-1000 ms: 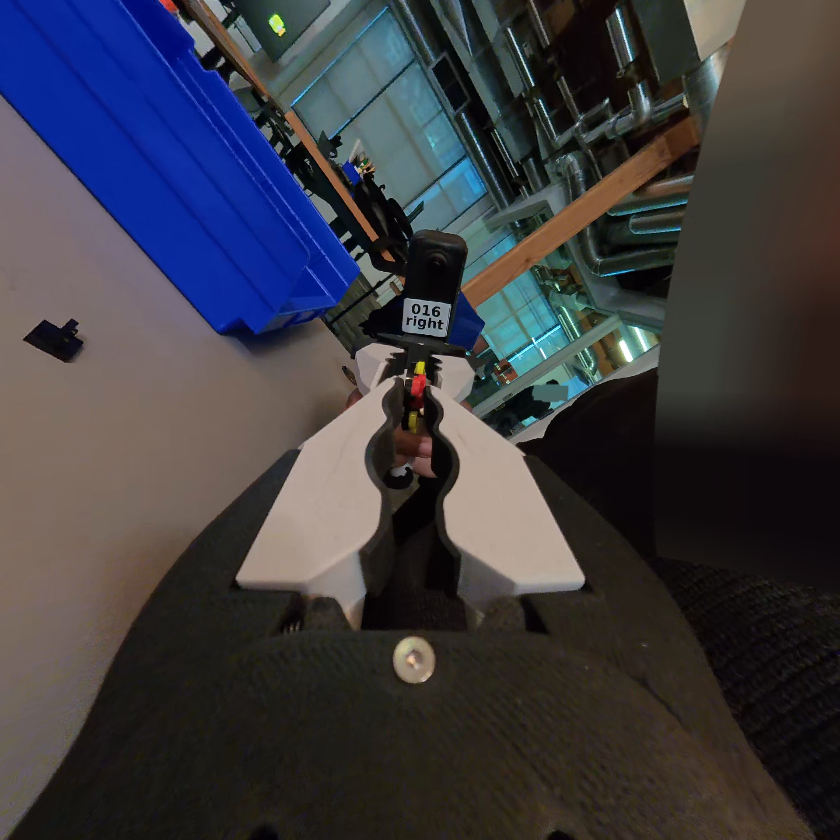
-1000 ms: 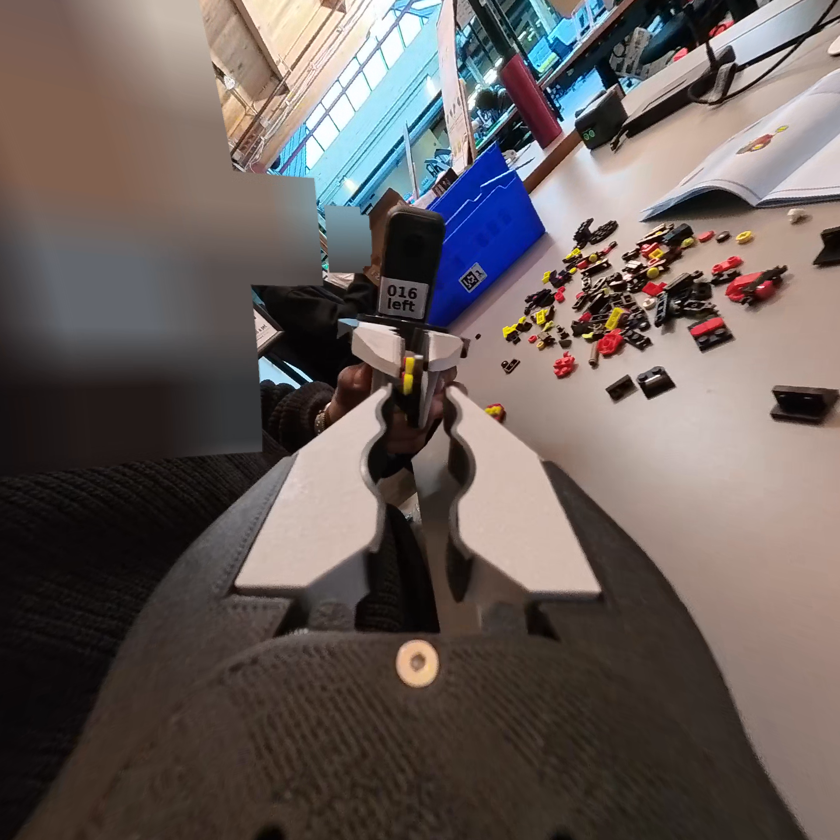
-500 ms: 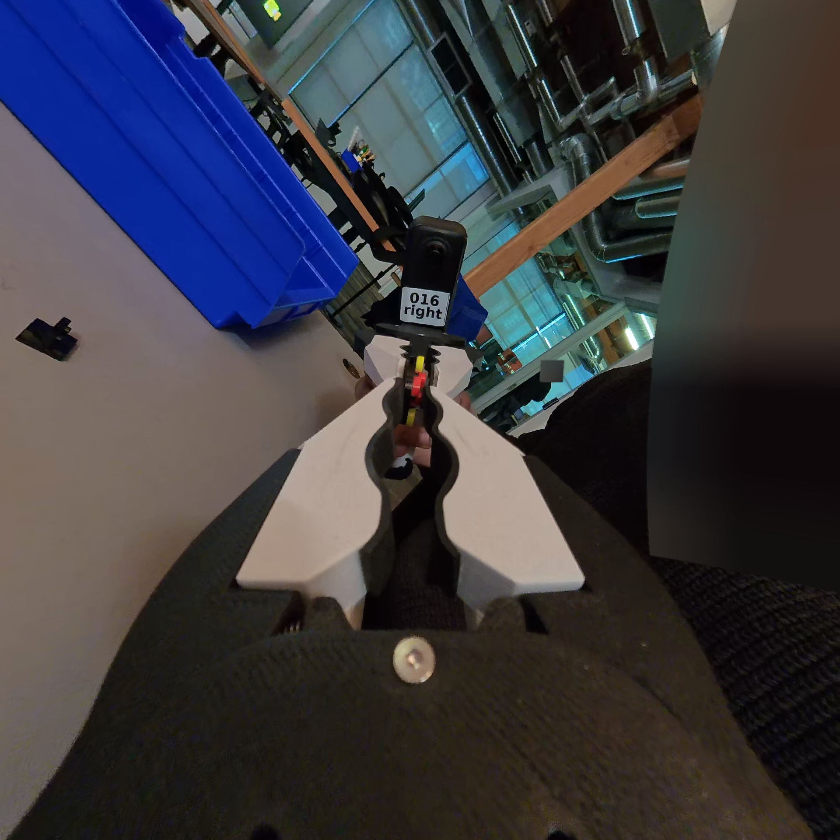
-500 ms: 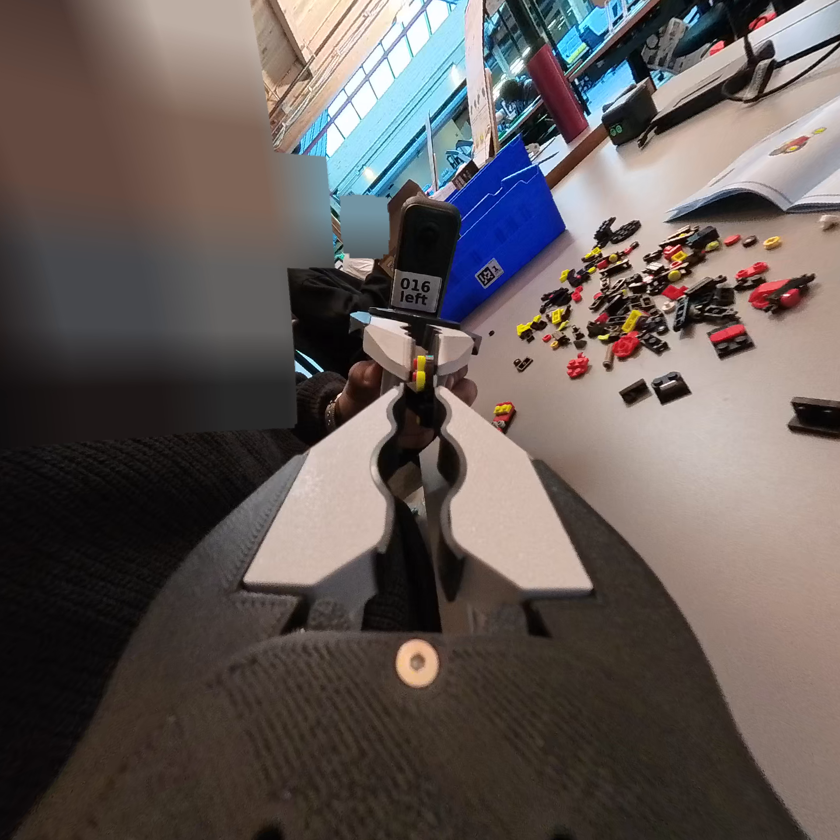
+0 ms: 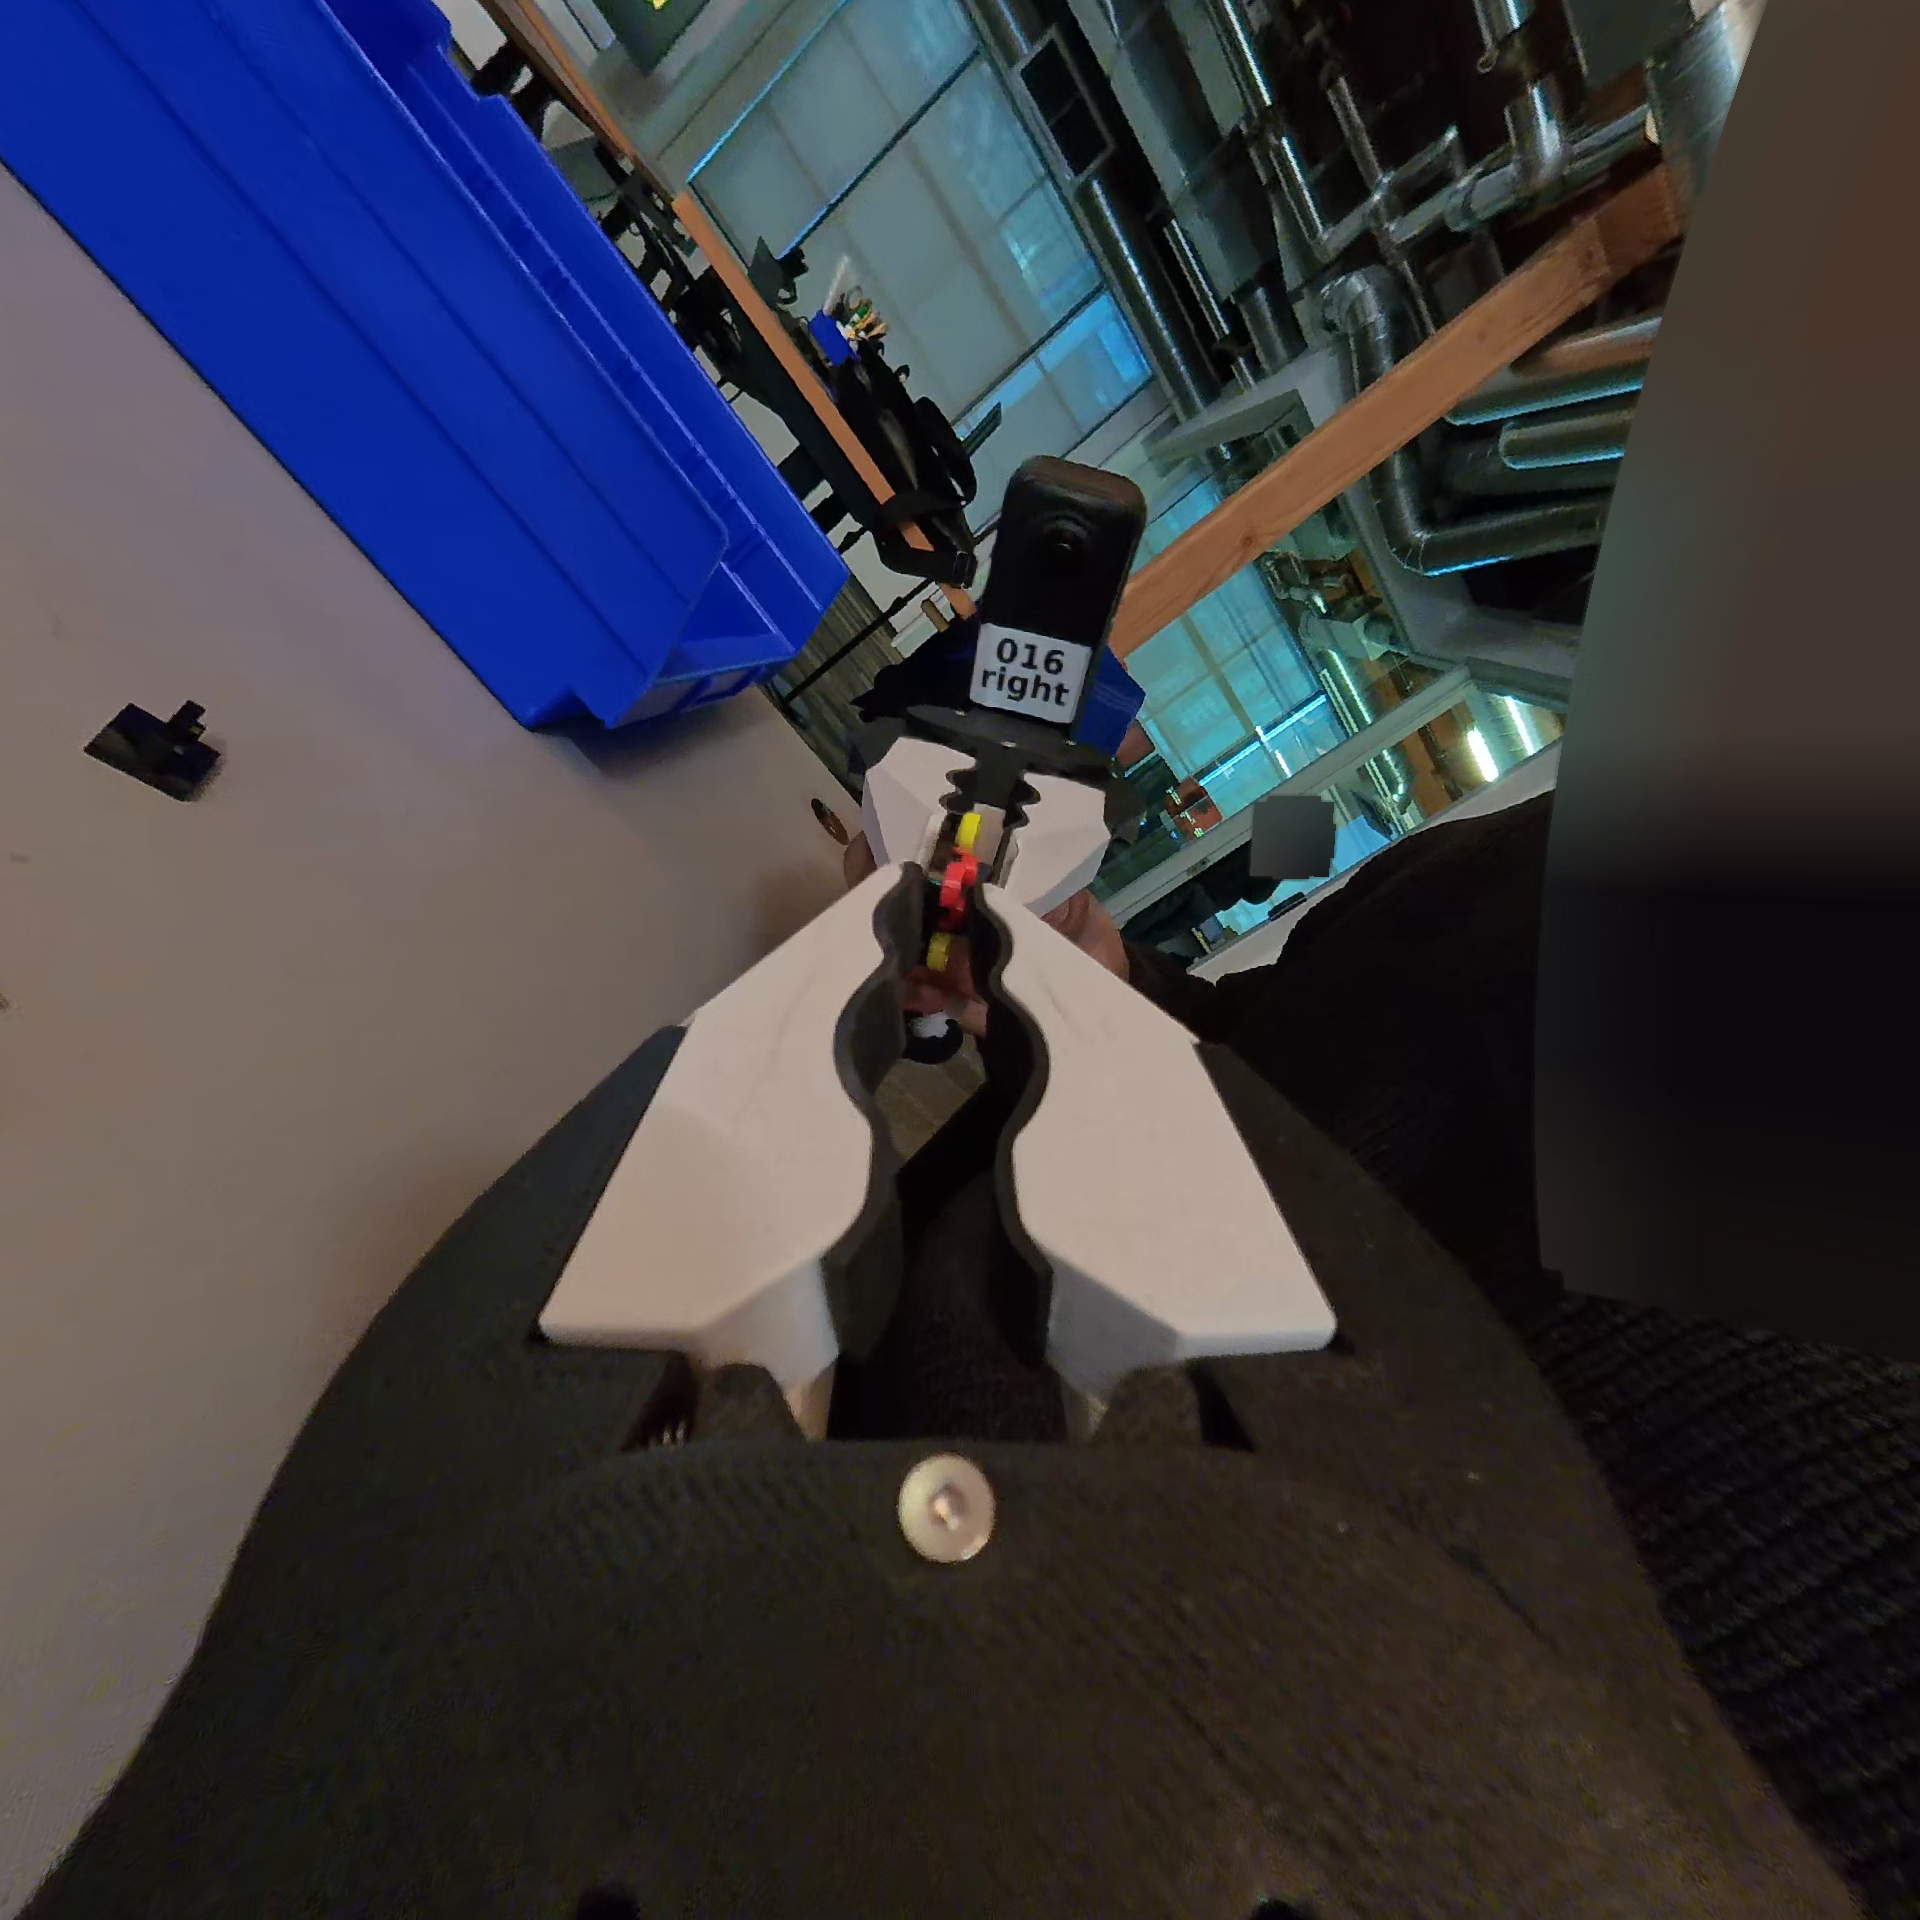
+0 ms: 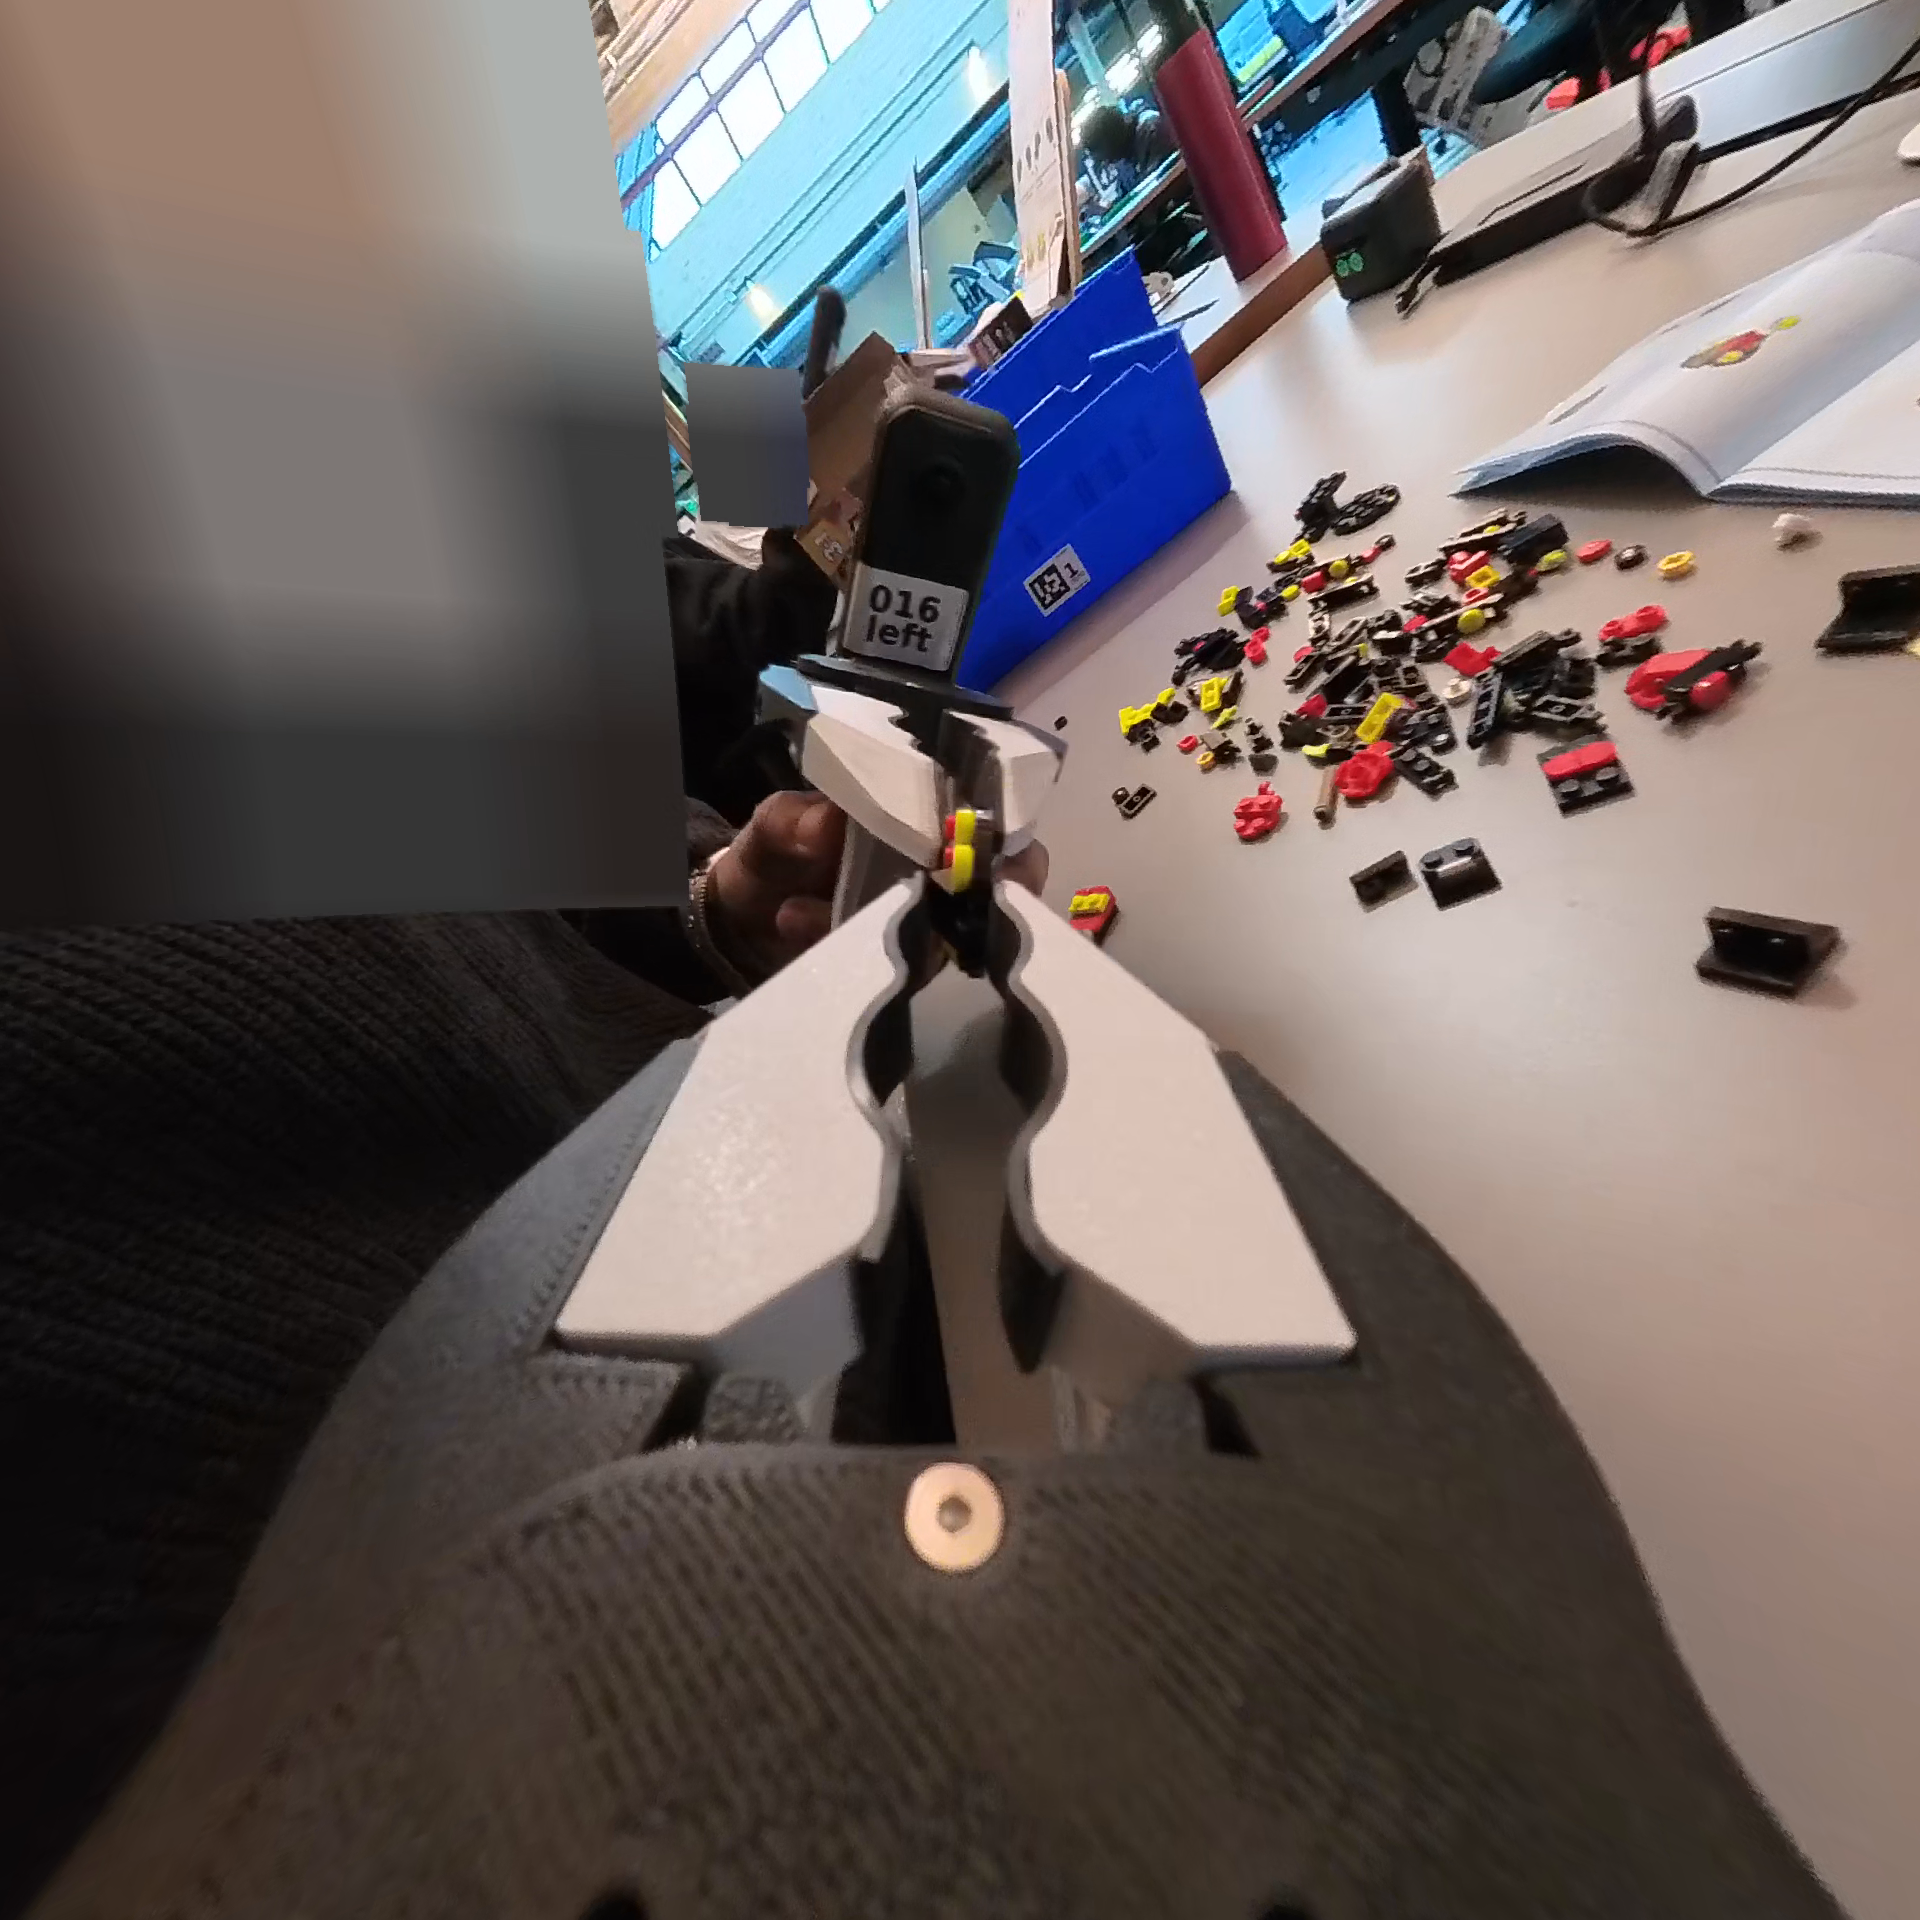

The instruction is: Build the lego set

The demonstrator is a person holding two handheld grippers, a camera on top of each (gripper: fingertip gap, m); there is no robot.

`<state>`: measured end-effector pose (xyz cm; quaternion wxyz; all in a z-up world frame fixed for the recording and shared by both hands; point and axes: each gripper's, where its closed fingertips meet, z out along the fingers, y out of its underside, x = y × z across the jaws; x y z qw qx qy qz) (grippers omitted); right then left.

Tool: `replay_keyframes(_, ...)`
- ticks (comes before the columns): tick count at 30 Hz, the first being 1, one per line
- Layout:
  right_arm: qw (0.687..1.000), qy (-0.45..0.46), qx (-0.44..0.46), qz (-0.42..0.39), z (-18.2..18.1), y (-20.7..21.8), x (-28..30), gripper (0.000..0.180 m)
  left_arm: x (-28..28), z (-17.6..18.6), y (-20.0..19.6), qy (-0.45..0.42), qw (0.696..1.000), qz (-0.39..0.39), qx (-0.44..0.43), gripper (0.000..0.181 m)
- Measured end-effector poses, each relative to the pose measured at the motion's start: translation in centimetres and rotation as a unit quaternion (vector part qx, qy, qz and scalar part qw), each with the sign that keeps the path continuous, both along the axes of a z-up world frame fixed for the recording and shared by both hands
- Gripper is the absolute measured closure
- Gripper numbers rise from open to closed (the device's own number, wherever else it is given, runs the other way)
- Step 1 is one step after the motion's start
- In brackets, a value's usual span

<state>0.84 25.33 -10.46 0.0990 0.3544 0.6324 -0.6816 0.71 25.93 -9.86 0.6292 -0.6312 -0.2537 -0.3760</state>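
Left gripper (image 5: pixel 951 914) closed on a small lego assembly (image 5: pixel 948 894), held in the air above the table (image 5: pixel 260 987). Right gripper (image 6: pixel 956 914) tip to tip with it, also pinched on the same assembly (image 6: pixel 958 862) from the opposite end. Tiny stack of black plates with yellow round studs and a red toothed piece, mostly hidden between the white fingertips. Likely very light, hard and stiff, smooth-sided and so apt to slip or twist; joints probably easy to pop apart if squeezed across a seam. Best taken by the flat black faces, away from the round yellow and red bits. Farther out on the table, a loose pile of black, red and yellow pieces (image 6: pixel 1455 675), two dark sloped bricks (image 6: pixel 1423 873) nearer, another black bracket piece (image 6: pixel 1766 945) to the side. Beyond that, an open instruction booklet (image 6: pixel 1714 416) and a blue plastic bin (image 6: pixel 1091 488). In the left wrist view, a lone black piece (image 5: pixel 156 748) near the blue bin (image 5: pixel 364 343).
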Motion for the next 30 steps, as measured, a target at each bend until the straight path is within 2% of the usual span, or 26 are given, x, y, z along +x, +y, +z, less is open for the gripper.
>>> replay_keyframes(4, 1.000, 0.012, 0.001, -0.012, 0.0, 0.0, -0.3, 0.170, -0.2, -0.1, -0.1, -0.009, 1.000, -0.003, 0.002, 0.176)
replay_keyframes(5, 1.000, 0.018, 0.002, -0.019, 0.2, 0.2, -0.4, 0.165, -0.2, 0.0, -0.1, -0.014, 1.000, -0.003, 0.006, 0.176)
replay_keyframes(6, 0.999, 0.020, 0.002, -0.029, 0.2, 0.5, -0.7, 0.150, -0.3, 0.0, -0.2, -0.015, 1.000, 0.001, 0.006, 0.176)
replay_keyframes(7, 0.999, 0.018, -0.002, -0.033, 0.3, 0.7, -0.8, 0.147, -0.5, -0.1, -0.3, -0.015, 1.000, 0.004, 0.005, 0.176)
replay_keyframes(11, 0.999, 0.005, -0.038, -0.027, 0.9, 1.1, -0.8, 0.157, -0.8, -0.2, -0.4, -0.018, 1.000, 0.009, 0.004, 0.176)
replay_keyframes(17, 1.000, 0.005, -0.027, -0.011, 0.6, 0.6, -0.4, 0.170, -0.3, -0.1, -0.2, -0.015, 1.000, 0.000, 0.004, 0.176)
replay_keyframes(30, 0.999, 0.033, 0.012, -0.019, 0.4, 0.7, -0.3, 0.173, 0.2, -0.2, 0.0, -0.006, 1.000, -0.005, -0.004, 0.177)
